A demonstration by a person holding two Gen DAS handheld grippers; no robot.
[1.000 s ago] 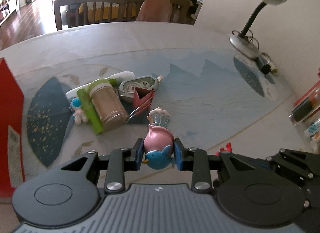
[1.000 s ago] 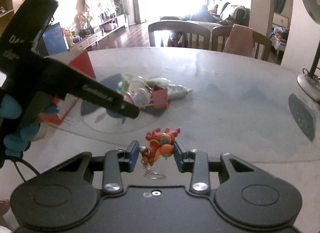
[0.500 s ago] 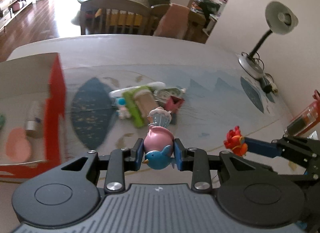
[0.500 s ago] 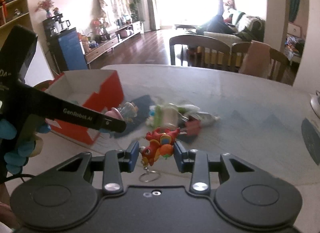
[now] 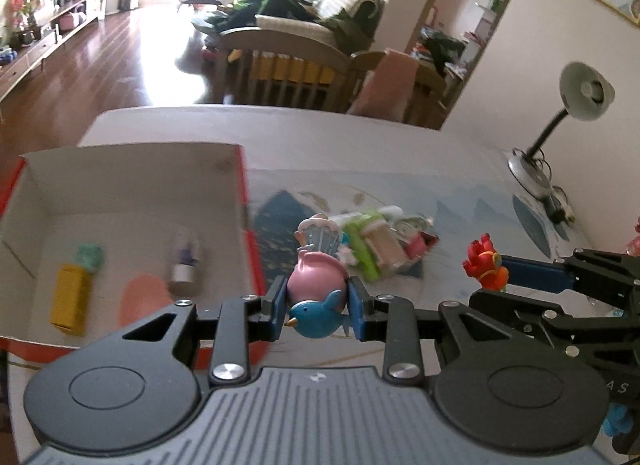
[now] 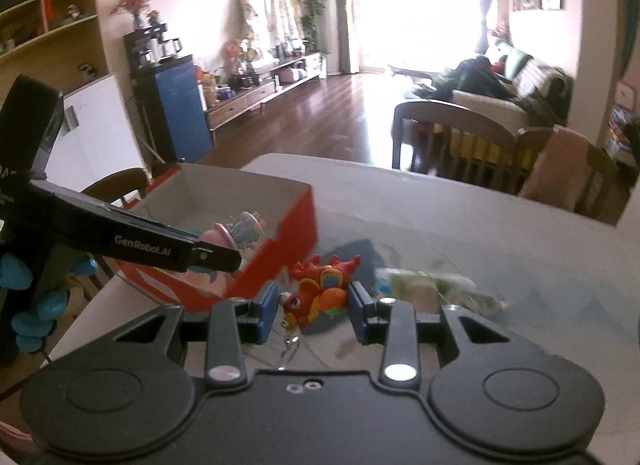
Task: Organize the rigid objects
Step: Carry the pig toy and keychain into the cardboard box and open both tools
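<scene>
Left wrist view showed the left gripper (image 5: 318, 311) pinching a pink and blue bird figurine (image 5: 318, 297) in the air, just beside the red box (image 5: 250, 225), which held a yellow block (image 5: 70, 299) and a small bottle (image 5: 184, 261). A pile of small objects (image 5: 380, 241) lay on the table (image 5: 360, 145). Right wrist view showed the right gripper (image 6: 312, 303) clamped on a red dragon keychain (image 6: 320, 287) near the box's red wall.

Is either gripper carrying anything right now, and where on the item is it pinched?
Both are. The left gripper pinches the pink-and-blue bird figurine across its body. The right gripper pinches the red dragon keychain by its sides, ring dangling below.
</scene>
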